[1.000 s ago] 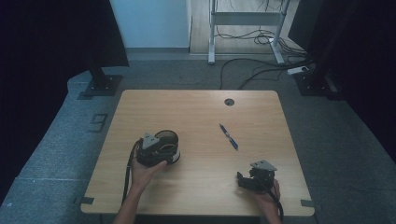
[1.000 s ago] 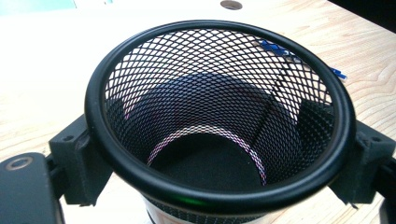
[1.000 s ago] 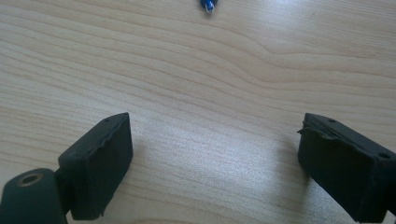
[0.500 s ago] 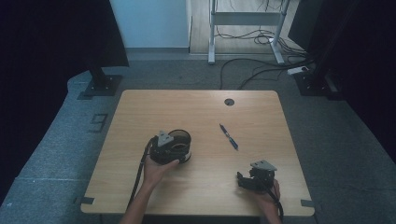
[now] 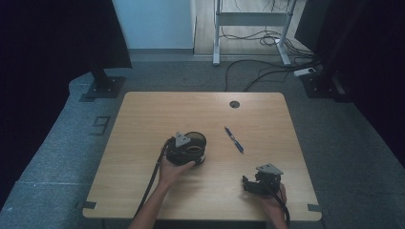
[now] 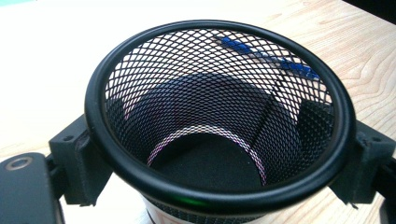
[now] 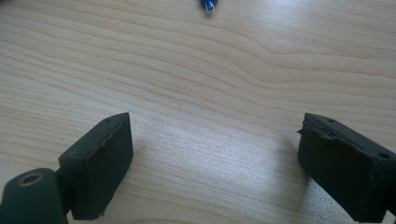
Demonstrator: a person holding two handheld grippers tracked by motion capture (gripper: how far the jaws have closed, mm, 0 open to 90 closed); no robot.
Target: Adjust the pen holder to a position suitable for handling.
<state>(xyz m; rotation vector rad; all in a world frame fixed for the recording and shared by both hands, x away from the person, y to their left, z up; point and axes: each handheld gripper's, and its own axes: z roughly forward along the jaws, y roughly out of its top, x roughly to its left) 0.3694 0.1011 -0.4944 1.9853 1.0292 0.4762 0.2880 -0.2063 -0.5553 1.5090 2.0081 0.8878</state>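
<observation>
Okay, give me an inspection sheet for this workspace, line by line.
Surface: wooden table, bare wood, round grommet hole near the far edge.
Job's things: black mesh pen cup, upright, nothing inside; blue pen lying flat beside it.
Clutter: nothing seen.
Grippers: left tool clamped on the cup's sides; right tool open, low over bare wood.
Cables: one trails from each tool; more loop on the floor beyond.
Surroundings: grey carpet, dark curtains, metal stand.
</observation>
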